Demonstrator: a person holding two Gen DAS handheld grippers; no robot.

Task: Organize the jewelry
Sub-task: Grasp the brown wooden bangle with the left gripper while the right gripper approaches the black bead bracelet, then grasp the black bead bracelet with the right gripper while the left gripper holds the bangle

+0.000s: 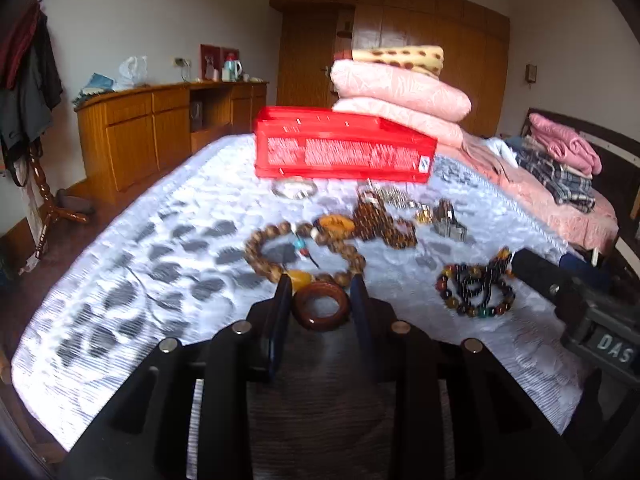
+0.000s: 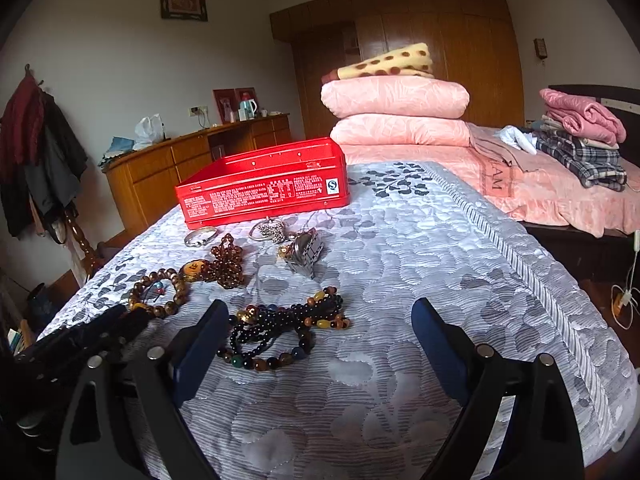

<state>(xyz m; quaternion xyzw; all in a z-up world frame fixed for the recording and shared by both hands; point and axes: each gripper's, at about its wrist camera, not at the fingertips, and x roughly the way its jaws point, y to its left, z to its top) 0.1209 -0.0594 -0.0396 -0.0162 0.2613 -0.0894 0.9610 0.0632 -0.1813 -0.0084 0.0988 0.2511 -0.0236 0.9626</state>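
Bedroom, quilted bed (image 2: 400,240) as work surface: jewelry lies spread loose in front of the red box (image 2: 264,184), likely its destination. Left hand-held gripper (image 1: 320,284) pinches a brown bangle (image 1: 320,306), lifted clear for carrying; right hand-held gripper (image 2: 320,312) spread wide, hovering at the dark beads (image 2: 280,328).

Left gripper (image 1: 320,284) jaws pinch a brown bangle (image 1: 321,306) — above the quilt (image 1: 160,248).

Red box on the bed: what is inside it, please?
The red box has no lid, but only its inner walls show. No jewelry is visible inside; its floor is hidden by the front wall.
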